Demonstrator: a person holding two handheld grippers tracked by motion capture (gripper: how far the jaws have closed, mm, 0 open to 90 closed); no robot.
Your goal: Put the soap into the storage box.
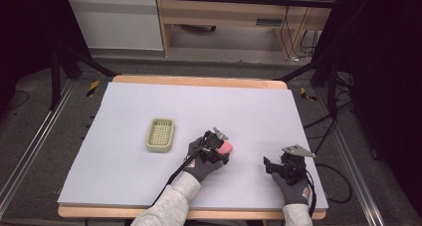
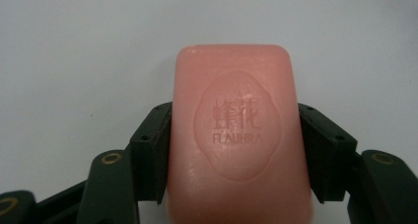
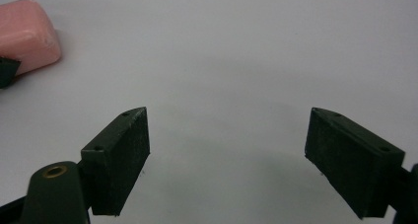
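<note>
A pink bar of soap (image 2: 239,130) with an embossed stamp sits between the two black jaws of my left gripper (image 2: 235,150), which press on its long sides. In the high view the left gripper (image 1: 222,147) holds the soap (image 1: 226,147) near the middle of the pale sheet (image 1: 124,176), right of a cream soap dish (image 1: 160,135). My right gripper (image 1: 267,165) rests low at the front right, jaws wide apart with nothing between them (image 3: 226,160). The soap (image 3: 24,36) shows at the upper left of the right gripper view.
The cream soap dish has a ribbed grid floor and holds nothing. The pale sheet covers a wooden table (image 1: 199,80). Dark floor, metal rails and cables surround the table, with wooden furniture behind.
</note>
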